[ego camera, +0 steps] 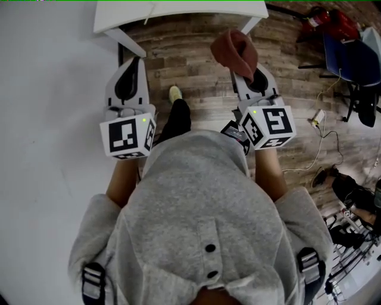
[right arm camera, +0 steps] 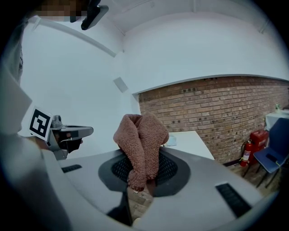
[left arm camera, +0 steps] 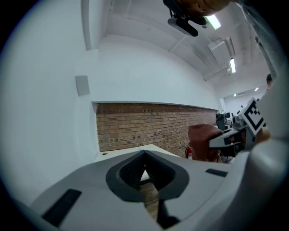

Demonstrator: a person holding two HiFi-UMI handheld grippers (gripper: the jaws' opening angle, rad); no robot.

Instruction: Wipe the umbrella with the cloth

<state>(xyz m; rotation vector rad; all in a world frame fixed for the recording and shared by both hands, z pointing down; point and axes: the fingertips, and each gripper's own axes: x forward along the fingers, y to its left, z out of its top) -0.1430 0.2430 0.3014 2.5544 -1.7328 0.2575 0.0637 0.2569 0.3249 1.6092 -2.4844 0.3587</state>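
A reddish-brown cloth [ego camera: 235, 50] is bunched up in my right gripper [ego camera: 245, 76], whose jaws are shut on it; in the right gripper view the cloth [right arm camera: 141, 143] stands up between the pads. My left gripper [ego camera: 132, 70] is shut with nothing in it, and its jaws [left arm camera: 143, 173] meet at the tips. Both grippers point level, side by side, toward a white table [ego camera: 178, 15] ahead. The cloth [left arm camera: 204, 142] also shows at the right of the left gripper view. No umbrella is in any view.
A white wall [ego camera: 47, 89] runs along my left. Ahead is a brick wall [right arm camera: 216, 113]. A red fire extinguisher [right arm camera: 247, 149] and a blue chair [ego camera: 351, 59] stand to the right, with cables [ego camera: 321, 143] on the wooden floor [ego camera: 196, 65]. The person's shoe [ego camera: 175, 93] shows below.
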